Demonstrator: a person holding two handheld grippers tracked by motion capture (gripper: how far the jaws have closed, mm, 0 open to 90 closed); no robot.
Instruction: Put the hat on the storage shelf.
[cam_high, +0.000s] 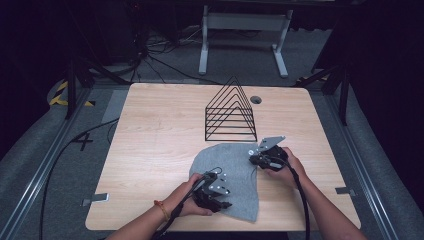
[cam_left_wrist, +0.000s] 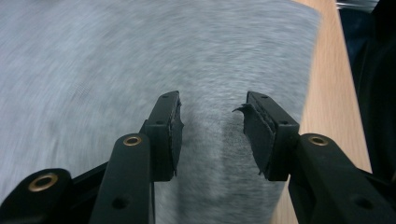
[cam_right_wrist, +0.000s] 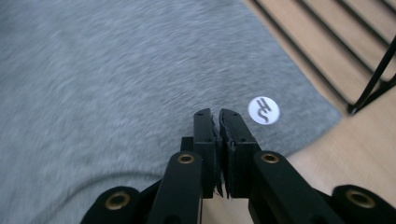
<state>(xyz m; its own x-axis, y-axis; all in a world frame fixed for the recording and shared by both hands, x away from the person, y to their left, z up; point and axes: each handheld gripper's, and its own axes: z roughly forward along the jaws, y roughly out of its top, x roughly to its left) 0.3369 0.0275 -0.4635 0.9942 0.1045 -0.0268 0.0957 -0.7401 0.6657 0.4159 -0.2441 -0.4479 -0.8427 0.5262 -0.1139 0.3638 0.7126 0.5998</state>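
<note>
1. Cloth: grey knitted fabric piece (cam_high: 227, 175) lying flat on wooden worktop (cam_high: 150, 150), near black wire rack (cam_high: 231, 112).
2. Right gripper (cam_right_wrist: 218, 122): clenched at cloth's edge; hold on the fabric cannot be told.
3. Left gripper (cam_left_wrist: 212, 116): jaws apart over cloth, grasp pending.

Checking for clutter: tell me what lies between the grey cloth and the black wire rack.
Nothing: in the high view a narrow strip of bare table separates the grey cloth from the wire rack. The right gripper view shows the same bare wood.

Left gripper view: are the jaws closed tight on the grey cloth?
No, the left gripper stands open, with the grey cloth showing in the gap between its pads.
</note>
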